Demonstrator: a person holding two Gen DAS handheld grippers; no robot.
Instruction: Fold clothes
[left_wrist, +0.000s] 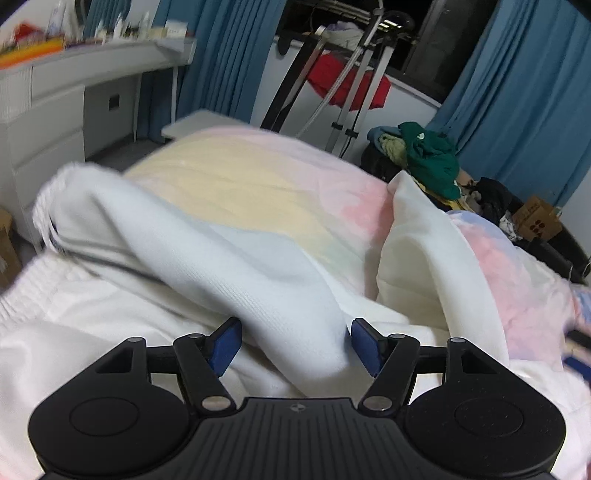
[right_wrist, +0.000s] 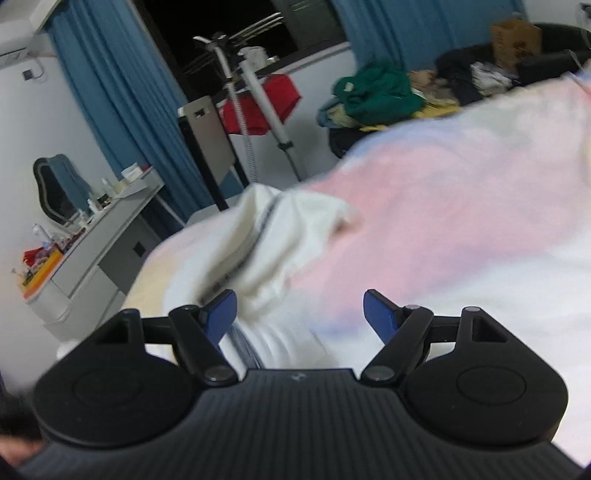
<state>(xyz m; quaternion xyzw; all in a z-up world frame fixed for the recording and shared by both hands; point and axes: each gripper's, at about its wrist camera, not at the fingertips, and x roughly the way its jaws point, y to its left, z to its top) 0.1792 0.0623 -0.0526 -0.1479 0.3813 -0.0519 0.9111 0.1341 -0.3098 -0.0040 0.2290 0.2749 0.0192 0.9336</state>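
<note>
Left wrist view: left gripper (left_wrist: 293, 341) jaws stand apart, a fold of the white garment (left_wrist: 207, 236) between them; whether the pads press it I cannot tell. The garment lies on the pastel bedspread (left_wrist: 258, 177). The cardboard box (left_wrist: 539, 219) bears dark dots, no readable writing.

Right wrist view: right gripper (right_wrist: 300, 314) jaws wide, gripping nothing, over the white garment (right_wrist: 280, 236).

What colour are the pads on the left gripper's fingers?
Blue pads on black arms, clearest in the left wrist view.

Light: even indoor light; window (left_wrist: 421, 40) was dark.
Blur: white garment (left_wrist: 229, 254) and bedspread (right_wrist: 443, 206) were smeared.
Edges: fisheye bending.
</note>
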